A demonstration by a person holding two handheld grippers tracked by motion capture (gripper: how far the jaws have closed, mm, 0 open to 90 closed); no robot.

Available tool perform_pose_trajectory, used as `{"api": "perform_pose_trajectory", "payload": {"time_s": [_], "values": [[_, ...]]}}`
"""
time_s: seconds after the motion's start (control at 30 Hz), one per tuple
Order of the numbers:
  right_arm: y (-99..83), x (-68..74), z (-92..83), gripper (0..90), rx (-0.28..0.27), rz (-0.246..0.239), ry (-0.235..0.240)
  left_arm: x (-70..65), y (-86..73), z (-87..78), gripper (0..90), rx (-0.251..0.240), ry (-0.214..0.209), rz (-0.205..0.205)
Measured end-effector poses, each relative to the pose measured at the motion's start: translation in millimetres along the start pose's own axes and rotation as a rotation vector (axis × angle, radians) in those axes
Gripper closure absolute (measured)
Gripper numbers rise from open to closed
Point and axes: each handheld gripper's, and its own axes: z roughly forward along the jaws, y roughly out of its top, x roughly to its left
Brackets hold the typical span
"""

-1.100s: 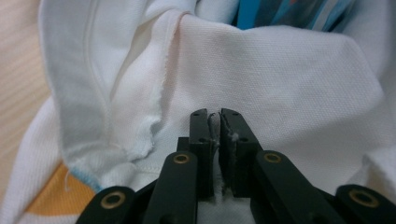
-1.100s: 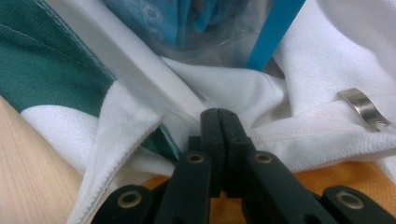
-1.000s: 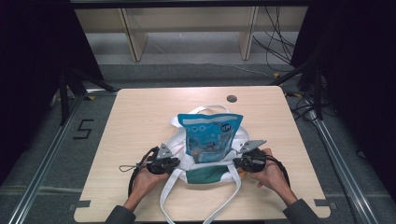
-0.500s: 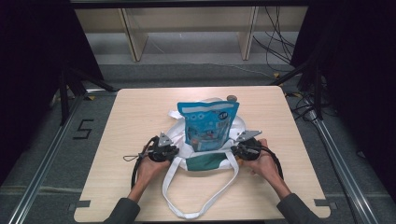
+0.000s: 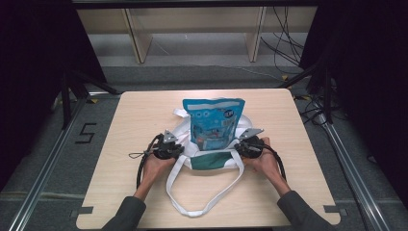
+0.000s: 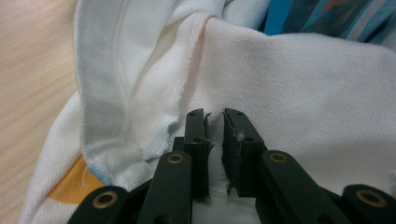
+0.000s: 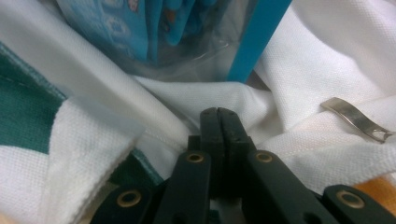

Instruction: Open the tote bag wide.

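Both grippers are sliding the tote bag [image 5: 207, 159] and its blue pouch [image 5: 213, 122] farther up the table [image 5: 144, 110] than a second ago. I'm seeing the left gripper [image 6: 215, 122] at nine o'clock of the bag, jaws just easing apart, white knit cloth between them; it risks slipping free, tipping the glossy pouch. Right gripper [image 7: 219, 114], at three o'clock, is clenching woven cloth.

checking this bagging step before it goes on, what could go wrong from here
The left gripper has just been opening on the white tote bag; that side may drop. The blue pouch stands tall above the bag's mouth and could topple. The right gripper pinches only a thin fold, which may slip.
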Motion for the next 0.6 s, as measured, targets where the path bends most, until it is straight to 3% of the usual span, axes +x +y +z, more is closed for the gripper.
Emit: {"api": "perform_pose_trajectory", "payload": {"time_s": [0.07,0.13,0.17,0.23,0.27,0.33,0.4,0.5,0.53,0.57,0.6], "values": [[0.5,-1.2,-1.6,88.6,-0.008,0.008,0.007,1.5,-0.5,-2.0,77.4,0.0,0.001,0.01],[2.3,-3.9,-11.8,82.3,-0.032,0.04,0.038,3.9,-0.7,-4.0,71.2,-0.004,-0.028,-0.011],[2.9,-4.3,-16.2,80.6,-0.046,0.055,0.049,3.2,0.4,-5.5,69.5,-0.025,-0.029,-0.046],[3.5,-3.9,-19.2,79.6,-0.052,0.067,0.051,3.5,1.8,-8.6,68.0,-0.018,-0.027,-0.029],[3.7,-5.8,-23.3,77.9,-0.09,0.046,0.046,2.1,2.8,-10.5,66.3,-0.03,-0.028,-0.041],[4.8,-6.6,-37.5,74.8,-0.145,0.108,0.067,2.0,5.7,-16.4,61.9,-0.031,-0.037,-0.041],[5.1,-10.4,-42.1,73.9,-0.165,0.094,0.066,1.0,9.7,-23.9,59.2,-0.05,-0.037,-0.045],[4.5,-12.5,-55.7,69.4,-0.186,0.122,0.056,0.5,14.6,-38.4,57.2,-0.086,-0.045,-0.054],[4.4,-15.1,-60.7,67.9,-0.203,0.107,0.054,0.2,15.5,-41.9,55.9,-0.087,-0.042,-0.047],[4.3,-13.1,-66.6,64.2,-0.215,0.139,0.051,-0.9,15.5,-48.9,53.1,-0.104,-0.043,-0.055],[4.3,-13.1,-66.6,64.2,-0.215,0.139,0.051,-0.9,15.5,-48.9,52.0,-0.104,-0.043,-0.055]]}}
